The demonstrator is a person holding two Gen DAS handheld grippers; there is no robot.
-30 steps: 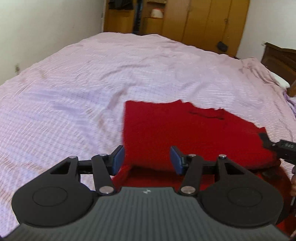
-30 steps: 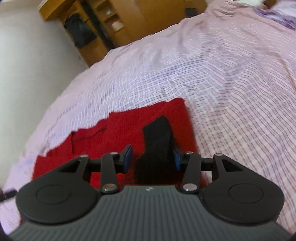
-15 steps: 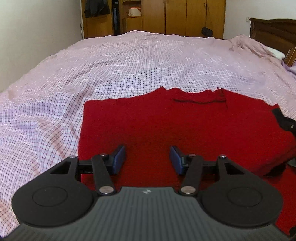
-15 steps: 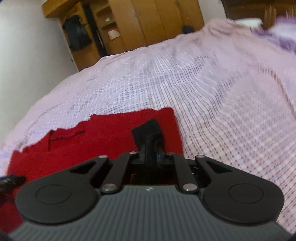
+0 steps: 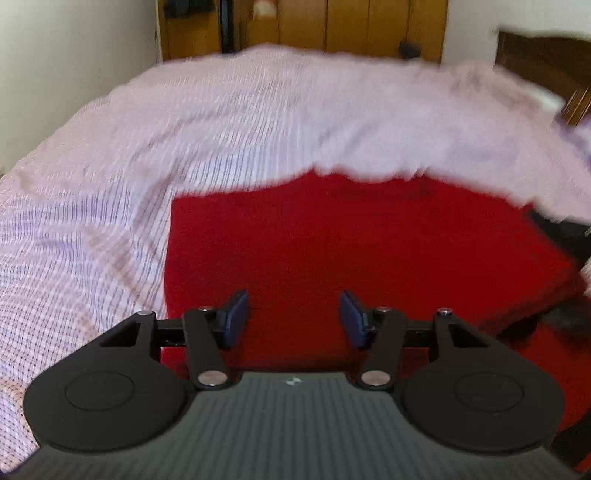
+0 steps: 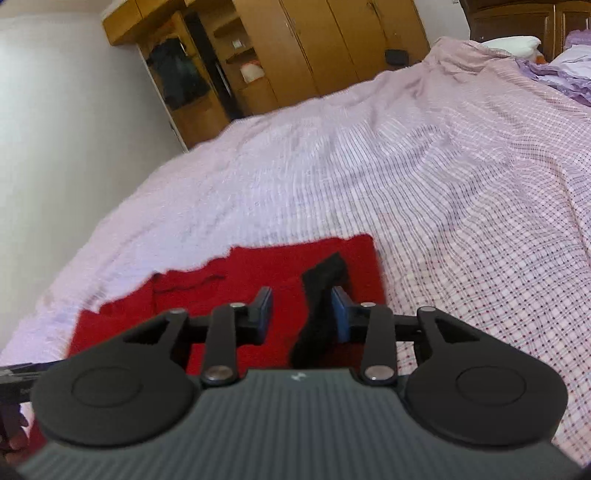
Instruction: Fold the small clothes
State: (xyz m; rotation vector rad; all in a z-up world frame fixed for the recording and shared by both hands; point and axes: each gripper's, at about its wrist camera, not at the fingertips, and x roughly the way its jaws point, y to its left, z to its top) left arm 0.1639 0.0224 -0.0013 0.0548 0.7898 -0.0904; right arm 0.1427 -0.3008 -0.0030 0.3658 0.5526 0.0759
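Two tongs: left tongs (image 5: 293, 319) apart above red knitted garment (image 5: 351, 251)
Right tongs (image 6: 301, 314): opening, black strip (image 6: 319, 306) between, unclamped
Bed: pink checked sheet (image 6: 443, 192)

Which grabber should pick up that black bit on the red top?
Probably the right gripper: the black strip already sits between its opening jaws. The left gripper hovers open over plain red sweater, farther off.

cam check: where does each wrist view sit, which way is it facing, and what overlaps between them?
Left wrist: behind the left gripper, angled down over the red garment toward the wardrobe; own open fingers show.
Right wrist: behind the right gripper, jaws opening around a black strip.
Shared: garment, checked bedsheet, wardrobe.
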